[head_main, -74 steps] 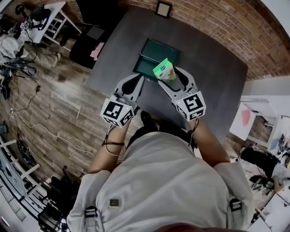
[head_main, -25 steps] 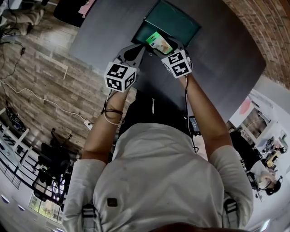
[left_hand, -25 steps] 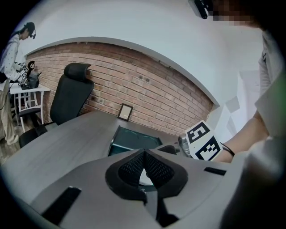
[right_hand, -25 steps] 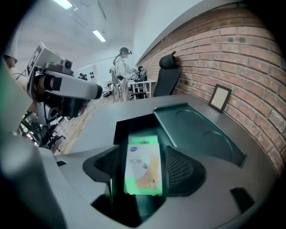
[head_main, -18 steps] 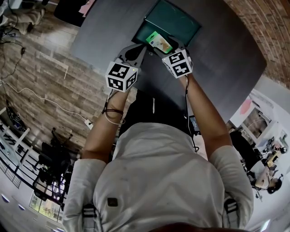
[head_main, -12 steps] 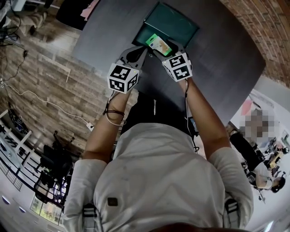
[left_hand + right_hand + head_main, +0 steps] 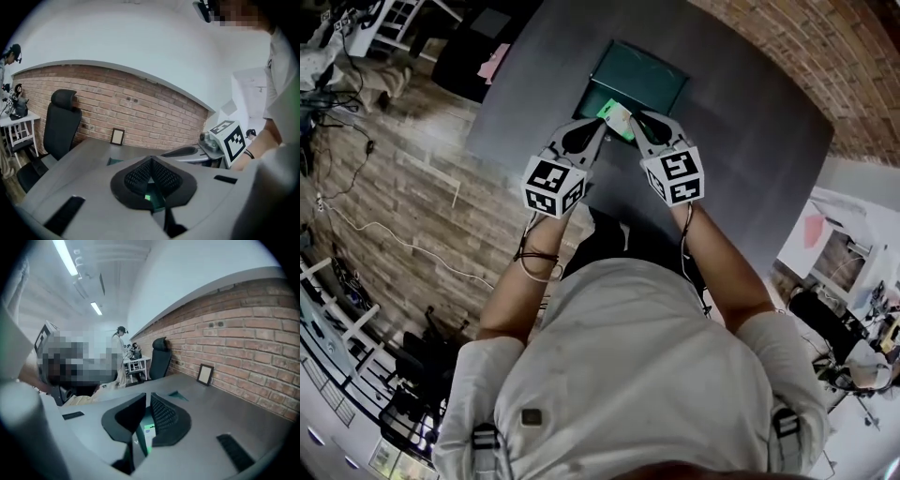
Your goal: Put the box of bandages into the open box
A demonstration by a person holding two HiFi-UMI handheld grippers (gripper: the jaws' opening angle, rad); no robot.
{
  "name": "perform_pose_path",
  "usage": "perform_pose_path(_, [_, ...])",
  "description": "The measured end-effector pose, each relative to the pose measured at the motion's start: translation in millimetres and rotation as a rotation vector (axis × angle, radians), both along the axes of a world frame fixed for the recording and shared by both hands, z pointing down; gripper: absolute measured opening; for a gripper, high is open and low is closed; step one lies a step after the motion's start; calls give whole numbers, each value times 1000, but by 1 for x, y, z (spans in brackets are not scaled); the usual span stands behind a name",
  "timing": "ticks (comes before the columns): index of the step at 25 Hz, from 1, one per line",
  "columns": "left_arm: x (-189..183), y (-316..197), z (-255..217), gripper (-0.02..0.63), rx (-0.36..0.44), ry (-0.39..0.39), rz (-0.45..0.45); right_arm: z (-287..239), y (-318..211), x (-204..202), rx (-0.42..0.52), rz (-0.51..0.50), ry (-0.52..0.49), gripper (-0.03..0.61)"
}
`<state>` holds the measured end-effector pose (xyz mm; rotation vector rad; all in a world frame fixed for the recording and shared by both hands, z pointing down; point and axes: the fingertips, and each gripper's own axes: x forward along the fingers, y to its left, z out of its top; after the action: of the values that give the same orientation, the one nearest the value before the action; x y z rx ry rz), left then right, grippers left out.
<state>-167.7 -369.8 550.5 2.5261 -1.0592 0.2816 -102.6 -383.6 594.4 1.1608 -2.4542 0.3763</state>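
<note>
The green and white box of bandages (image 7: 616, 119) lies at the near edge of the open teal box (image 7: 649, 67) on the dark table. My right gripper (image 7: 638, 120) sits just right of it, its jaws closing to a thin gap. In the right gripper view the bandage box (image 7: 147, 431) shows through that gap, below the jaws (image 7: 147, 395), and the pads do not press on it. My left gripper (image 7: 596, 128) is just left of the bandage box. Its jaws are shut (image 7: 151, 160) and empty, with a patch of green showing beneath them.
A small picture frame (image 7: 117, 137) leans on the brick wall at the table's far edge. A black office chair (image 7: 61, 123) stands left of the table (image 7: 750, 131). A white desk with gear and a person stand further back (image 7: 123, 350).
The bandage box was between the right gripper's wide-spread fingers; now it lies beside them at the teal box's near edge. The right jaws have drawn together and both grippers have pulled back slightly.
</note>
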Motion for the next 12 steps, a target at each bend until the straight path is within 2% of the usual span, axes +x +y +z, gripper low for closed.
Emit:
perform_pose_path(8, [24,45,-104,15,156,61,70,-128,48,15,190,4,-119,26])
perform_pose_path(12, [33,62,-138,15,215,95,85,-171,70,21,289,9,-105,25])
